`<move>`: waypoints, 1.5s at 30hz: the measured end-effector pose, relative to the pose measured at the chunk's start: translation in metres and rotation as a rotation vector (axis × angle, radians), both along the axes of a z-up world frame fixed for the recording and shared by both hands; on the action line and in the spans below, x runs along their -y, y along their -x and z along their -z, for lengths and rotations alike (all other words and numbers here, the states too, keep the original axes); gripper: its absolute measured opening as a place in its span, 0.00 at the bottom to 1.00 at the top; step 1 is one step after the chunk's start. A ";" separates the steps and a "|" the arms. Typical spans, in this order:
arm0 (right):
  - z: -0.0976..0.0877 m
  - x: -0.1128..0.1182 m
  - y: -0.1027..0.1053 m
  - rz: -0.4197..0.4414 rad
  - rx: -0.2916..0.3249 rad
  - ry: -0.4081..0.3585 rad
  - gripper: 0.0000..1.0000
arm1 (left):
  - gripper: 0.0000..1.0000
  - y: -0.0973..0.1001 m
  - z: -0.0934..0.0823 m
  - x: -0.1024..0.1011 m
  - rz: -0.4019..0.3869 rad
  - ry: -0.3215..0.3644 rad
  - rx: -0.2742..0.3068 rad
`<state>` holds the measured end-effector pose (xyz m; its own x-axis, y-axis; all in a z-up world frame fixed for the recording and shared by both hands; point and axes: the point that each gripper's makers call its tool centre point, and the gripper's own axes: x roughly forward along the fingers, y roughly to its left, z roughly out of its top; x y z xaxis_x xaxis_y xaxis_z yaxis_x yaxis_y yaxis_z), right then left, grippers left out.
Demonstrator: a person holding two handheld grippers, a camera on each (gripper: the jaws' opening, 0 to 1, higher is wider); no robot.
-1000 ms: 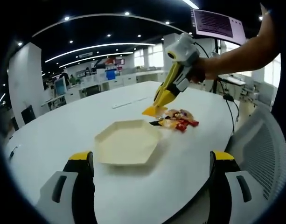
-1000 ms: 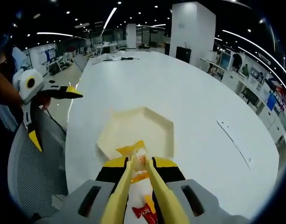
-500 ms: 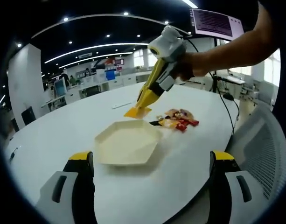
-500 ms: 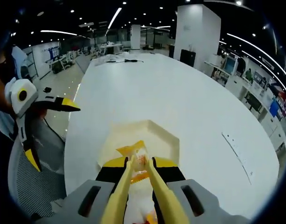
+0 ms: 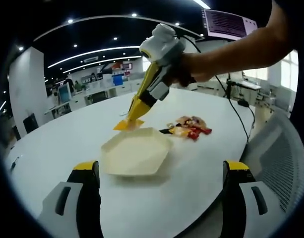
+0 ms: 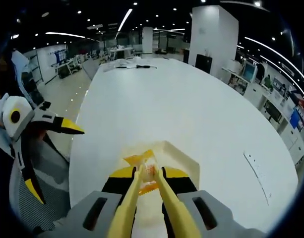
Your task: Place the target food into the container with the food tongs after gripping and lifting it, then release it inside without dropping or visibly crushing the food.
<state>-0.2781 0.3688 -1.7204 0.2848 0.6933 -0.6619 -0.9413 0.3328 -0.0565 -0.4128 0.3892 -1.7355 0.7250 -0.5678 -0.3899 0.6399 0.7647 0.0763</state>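
Yellow tongs sit in the right gripper, and their tips are pinched shut on one orange snack pack. In the left gripper view the pack hangs in the air just over the far edge of the tray, a pale six-sided dish on the white table. More snacks lie in a small pile on the table beside the tray, on its right. In the right gripper view the pack sits between the tong tips with the tray's rim just past it. The left gripper waits near the tray's close side with its jaws wide apart, holding nothing. To do this part well, bring the pack over the middle of the tray, not just the edge. Go down low first, so it does not fall far. Then let the tongs open slowly. Keep the squeeze soft till then, so the pack does not get squashed.
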 end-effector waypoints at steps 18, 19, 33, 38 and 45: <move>0.002 -0.010 0.006 -0.069 0.035 0.006 0.25 | 0.99 0.000 -0.001 0.000 -0.002 0.010 -0.001; 0.001 -0.009 0.005 -0.071 0.043 0.006 0.25 | 0.99 0.000 -0.001 0.000 -0.002 0.009 -0.001; -0.009 -0.006 0.003 -0.069 0.049 -0.011 0.27 | 0.99 0.000 -0.001 0.000 -0.001 0.015 -0.002; -0.013 -0.003 0.002 -0.067 0.051 -0.020 0.27 | 0.99 0.000 0.000 0.000 -0.001 0.013 -0.004; -0.016 0.008 0.001 -0.066 0.063 -0.011 0.28 | 0.99 0.000 0.001 0.001 0.003 0.012 -0.008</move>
<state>-0.2789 0.3613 -1.7042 0.2792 0.7191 -0.6364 -0.9558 0.2715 -0.1125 -0.4132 0.3882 -1.7360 0.7205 -0.5743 -0.3887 0.6425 0.7637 0.0624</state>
